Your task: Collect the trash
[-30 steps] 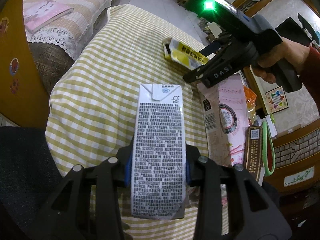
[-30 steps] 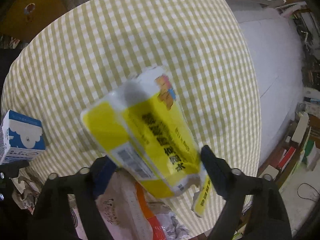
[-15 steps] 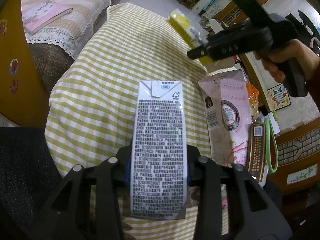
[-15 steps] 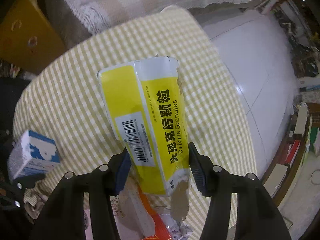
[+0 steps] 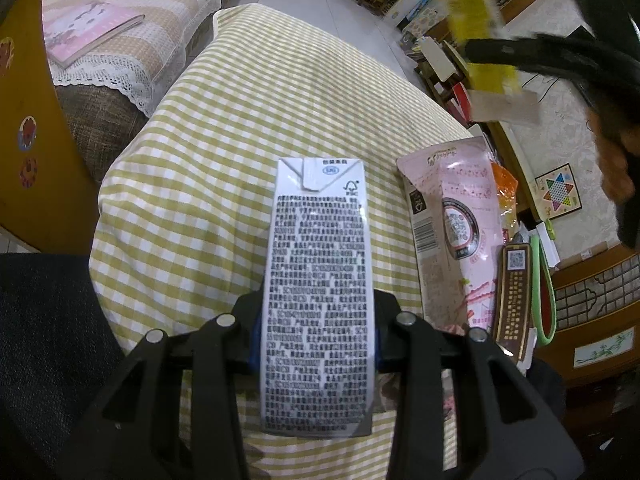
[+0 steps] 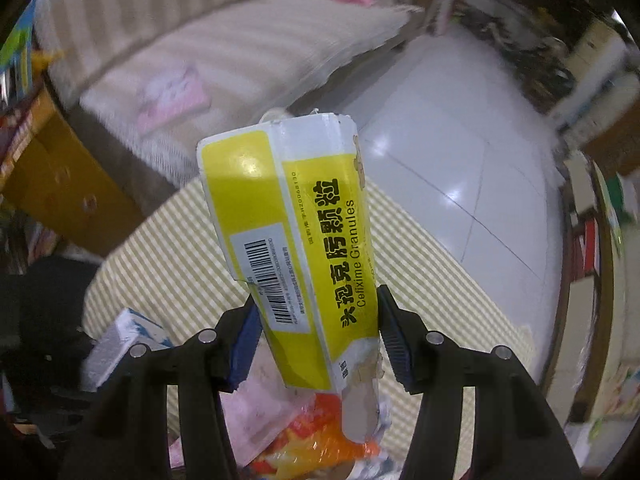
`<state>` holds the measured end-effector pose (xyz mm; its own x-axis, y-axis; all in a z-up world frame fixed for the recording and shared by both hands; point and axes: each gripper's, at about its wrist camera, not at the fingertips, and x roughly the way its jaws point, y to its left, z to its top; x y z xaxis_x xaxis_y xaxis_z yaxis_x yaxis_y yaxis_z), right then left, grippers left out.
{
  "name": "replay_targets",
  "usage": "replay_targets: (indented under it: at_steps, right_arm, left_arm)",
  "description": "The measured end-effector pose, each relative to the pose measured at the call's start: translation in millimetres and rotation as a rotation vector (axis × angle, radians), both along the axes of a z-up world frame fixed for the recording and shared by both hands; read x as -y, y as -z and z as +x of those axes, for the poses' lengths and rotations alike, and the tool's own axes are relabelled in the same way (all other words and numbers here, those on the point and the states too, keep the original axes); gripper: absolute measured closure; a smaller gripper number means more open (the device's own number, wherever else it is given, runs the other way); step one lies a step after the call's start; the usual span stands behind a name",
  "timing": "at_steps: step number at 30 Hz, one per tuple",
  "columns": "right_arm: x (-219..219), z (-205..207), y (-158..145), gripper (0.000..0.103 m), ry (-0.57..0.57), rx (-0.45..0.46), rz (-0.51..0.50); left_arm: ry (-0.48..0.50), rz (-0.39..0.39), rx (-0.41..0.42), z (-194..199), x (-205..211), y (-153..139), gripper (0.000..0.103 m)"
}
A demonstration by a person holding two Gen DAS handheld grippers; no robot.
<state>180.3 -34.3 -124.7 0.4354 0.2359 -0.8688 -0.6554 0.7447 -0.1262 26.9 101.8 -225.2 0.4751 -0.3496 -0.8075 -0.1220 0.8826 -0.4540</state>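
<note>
My left gripper (image 5: 316, 334) is shut on a white milk carton (image 5: 318, 280) with dense black print, held above the yellow checked tablecloth (image 5: 224, 152). My right gripper (image 6: 318, 340) is shut on a yellow medicine box (image 6: 296, 236) with a barcode and torn flap, lifted high above the table. In the left wrist view that box (image 5: 472, 20) shows blurred at the upper right, held by the right gripper (image 5: 496, 50). The carton also shows in the right wrist view (image 6: 124, 344) at lower left.
A pink snack bag (image 5: 460, 232), an orange wrapper (image 5: 504, 184) and a brown strip (image 5: 514, 296) lie at the table's right edge. A striped sofa (image 5: 132, 20) with a pink book (image 5: 88, 32) stands at the back left. A black chair (image 5: 44, 320) is at lower left.
My right gripper has lifted the yellow box off the table and swung it up and to the right. My left gripper has held the carton still.
</note>
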Motion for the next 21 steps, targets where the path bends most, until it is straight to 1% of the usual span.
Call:
replay_targets:
  at_steps: [4, 5, 7, 10, 15, 18, 21]
  right_arm:
    - [47.4, -40.4, -20.5, 0.05, 0.114, 0.051, 0.112]
    - [57.6, -45.1, -20.8, 0.049, 0.133, 0.054, 0.129]
    - [77.4, -67.2, -23.6, 0.049, 0.197, 0.065, 0.145]
    - [98.3, -99.8, -19.3, 0.049, 0.266, 0.079, 0.173]
    - [130.2, -137.0, -8.0, 0.049, 0.393, 0.034, 0.279]
    - [141.0, -152.5, -13.4, 0.048, 0.422, 0.049, 0.294]
    - [141.0, -165.8, -12.2, 0.048, 0.438, 0.066, 0.304]
  left_arm:
    - [0.002, 0.011, -0.001, -0.8, 0.8, 0.0, 0.067]
    - [0.003, 0.016, -0.001, -0.8, 1.7, -0.1, 0.067]
    - [0.012, 0.033, 0.001, -0.6, 5.0, -0.9, 0.067]
    - [0.036, 0.066, 0.011, -1.0, 13.1, -4.4, 0.067]
    - [0.076, 0.138, 0.036, -4.7, 26.0, -13.6, 0.067]
    - [0.08, 0.167, 0.053, -9.1, 29.6, -20.0, 0.067]
    - [0.079, 0.178, 0.059, -14.1, 30.7, -24.5, 0.067]
